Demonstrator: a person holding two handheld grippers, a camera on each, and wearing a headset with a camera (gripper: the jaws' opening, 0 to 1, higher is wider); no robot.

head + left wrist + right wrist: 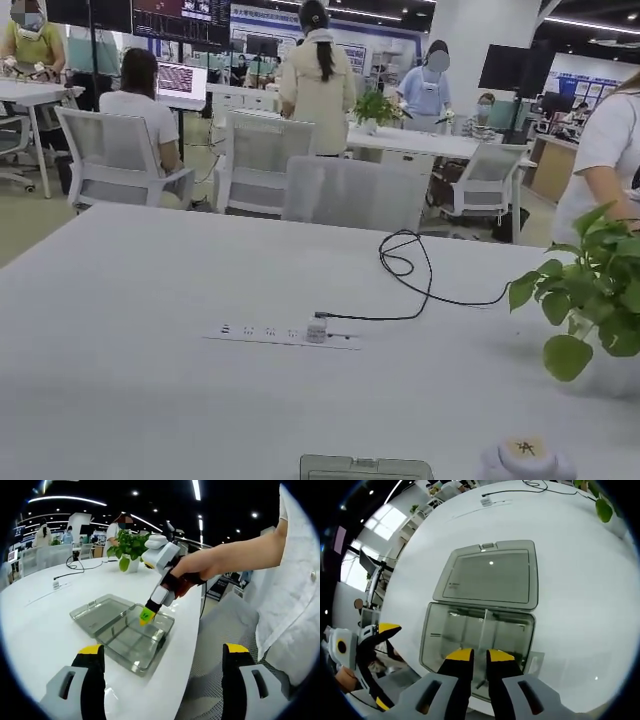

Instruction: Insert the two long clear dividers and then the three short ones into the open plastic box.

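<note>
White table in an open office. At its near edge the left gripper hangs with jaws spread wide, nothing between them. Just ahead sits the open plastic box, clear and grey-tinted, with its lid folded flat on the table on the far side. The right gripper, held in a hand, points down over the box's front part. Its yellow-tipped jaws are pinched almost together on a long clear divider that stands inside the box and runs from front to back. More clear ribs show to the left of it in the box, count unclear. A small clear piece lies on the table just beside the box's right wall.

Farther across the table is a flat power strip with a plug in it, and a black cable loops away from the plug. A leafy plant stands at the right edge. Beyond the table are grey mesh chairs, then more desks and people, standing and seated.
</note>
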